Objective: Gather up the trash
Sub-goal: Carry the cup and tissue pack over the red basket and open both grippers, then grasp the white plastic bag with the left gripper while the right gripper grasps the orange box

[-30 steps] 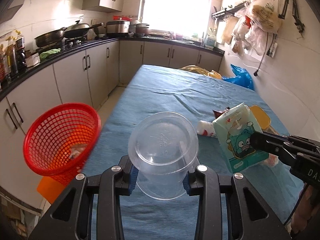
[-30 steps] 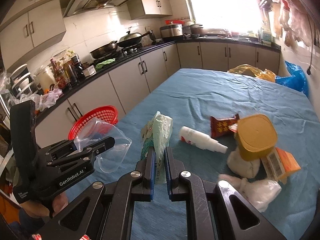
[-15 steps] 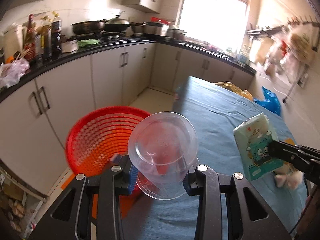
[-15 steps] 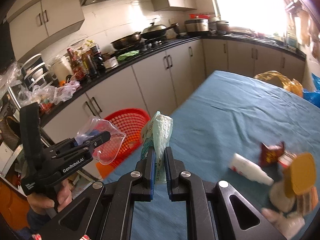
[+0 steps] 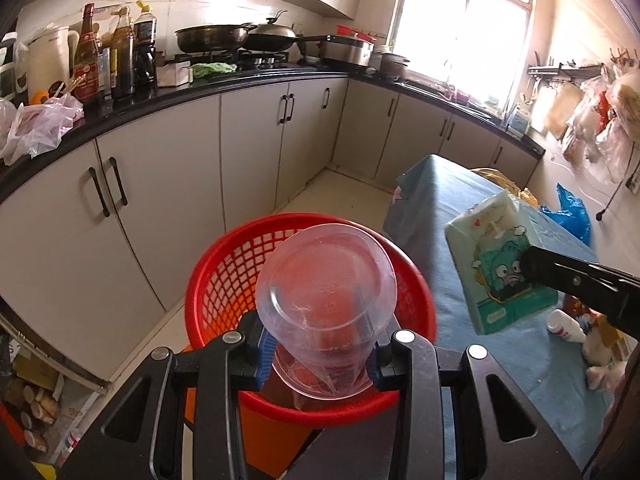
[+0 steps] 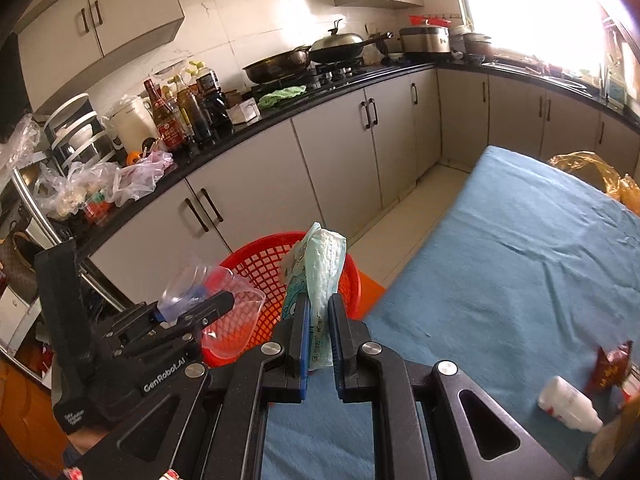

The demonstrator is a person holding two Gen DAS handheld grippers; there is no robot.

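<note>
My left gripper [image 5: 320,360] is clamped on a clear plastic container [image 5: 326,300] above the red mesh basket [image 5: 224,280]. My right gripper [image 6: 319,332] pinches a tissue pack [image 6: 318,276] upright by the blue-clothed table's [image 6: 520,260] edge, beside the basket.

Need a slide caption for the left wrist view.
Left gripper holds a clear plastic cup over the red basket; tissue pack held alongside.

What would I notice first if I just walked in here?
The bright red basket on the floor by the blue table. Over it, the left gripper holds a clear plastic cup. Beside it, the right gripper pinches a tissue pack with a cartoon face.
</note>
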